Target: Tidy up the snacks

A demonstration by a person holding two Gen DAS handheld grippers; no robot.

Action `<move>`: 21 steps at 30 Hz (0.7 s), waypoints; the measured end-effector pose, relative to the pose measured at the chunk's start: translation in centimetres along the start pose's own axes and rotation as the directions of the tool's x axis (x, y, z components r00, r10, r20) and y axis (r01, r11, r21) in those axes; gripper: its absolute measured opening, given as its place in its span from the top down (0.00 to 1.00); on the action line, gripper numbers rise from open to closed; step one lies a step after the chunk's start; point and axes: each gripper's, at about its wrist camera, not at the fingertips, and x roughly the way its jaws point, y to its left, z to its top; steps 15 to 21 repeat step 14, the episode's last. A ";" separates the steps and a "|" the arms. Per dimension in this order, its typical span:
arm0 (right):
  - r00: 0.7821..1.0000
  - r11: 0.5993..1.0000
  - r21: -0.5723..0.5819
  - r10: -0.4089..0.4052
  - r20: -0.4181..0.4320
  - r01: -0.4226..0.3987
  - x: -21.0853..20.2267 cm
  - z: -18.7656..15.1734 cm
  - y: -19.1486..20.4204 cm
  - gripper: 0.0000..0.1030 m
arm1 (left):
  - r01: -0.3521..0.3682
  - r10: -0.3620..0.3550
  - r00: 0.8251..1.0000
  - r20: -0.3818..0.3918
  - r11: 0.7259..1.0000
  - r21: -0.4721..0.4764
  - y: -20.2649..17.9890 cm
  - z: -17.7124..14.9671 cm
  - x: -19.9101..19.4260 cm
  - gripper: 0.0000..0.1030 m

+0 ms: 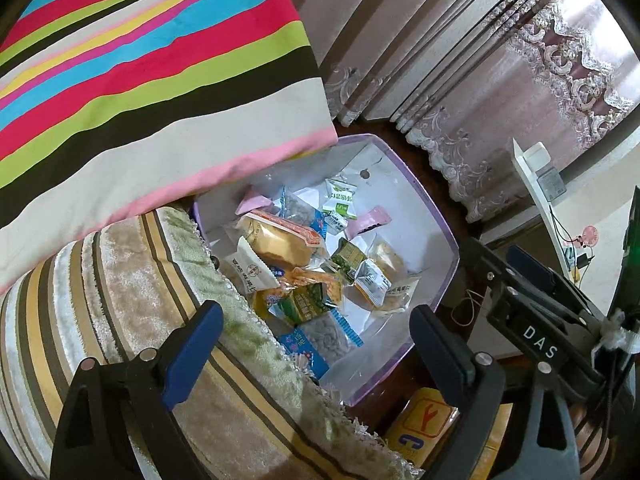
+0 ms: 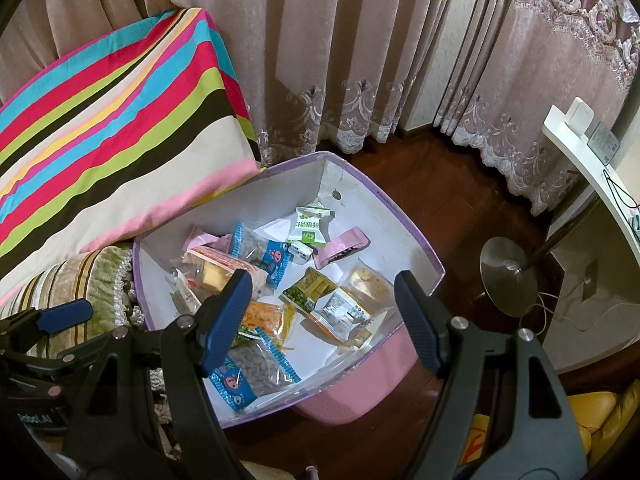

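- Snacks sit loose in a lilac-rimmed box (image 2: 416, 240) on the floor, pushed against the sofa (image 1: 132, 280) under a striped cushion (image 1: 160, 60).
- Left gripper (image 1: 316, 344): jaws spread wide, nothing between them, hovering over the near edge of the box and the sofa fringe.
- Right gripper (image 2: 324, 316): jaws spread, holding nothing, hovering above the middle of the pile.
- In the box: cake pack (image 2: 224, 268), two blue-edged seed packs (image 2: 264, 250), green pea pack (image 2: 310, 286), orange pack (image 2: 266, 318), white-green packet (image 2: 310, 224), pink wrapper (image 2: 340, 246), clear biscuit pack (image 2: 370, 284).
- Packs are already inside the box but jumbled and overlapping; this fits either snacks just dropped in, or a pile yet to be sorted. Can't tell which from here.
- If a pack is to be picked: go for a top one with a free edge, e.g. the green pea pack or the white-green packet; come straight down, jaws across the short side.
- Pinch the crimped seal, not the puffed body; film is slick and will likely slide.
- Biscuit and cake packs look fragile, so squeeze lightly.
- Keep the left fingers (image 1: 192, 344) clear of the sofa fringe and the box rim.
- Watch overlap: lifting the orange pack may drag the near seed pack (image 2: 256, 368).
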 end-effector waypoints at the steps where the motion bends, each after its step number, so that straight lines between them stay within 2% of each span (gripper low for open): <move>1: 1.000 1.000 0.000 0.000 -0.001 0.000 0.0 0.0 0.0 0.26 | -0.001 0.001 1.000 0.000 1.000 0.001 0.0 0.0 0.0 0.08; 21: 1.000 1.000 0.009 -0.005 -0.007 0.005 0.2 -0.5 -0.2 0.26 | -0.007 0.007 1.000 0.001 1.000 0.018 0.1 0.0 0.3 0.08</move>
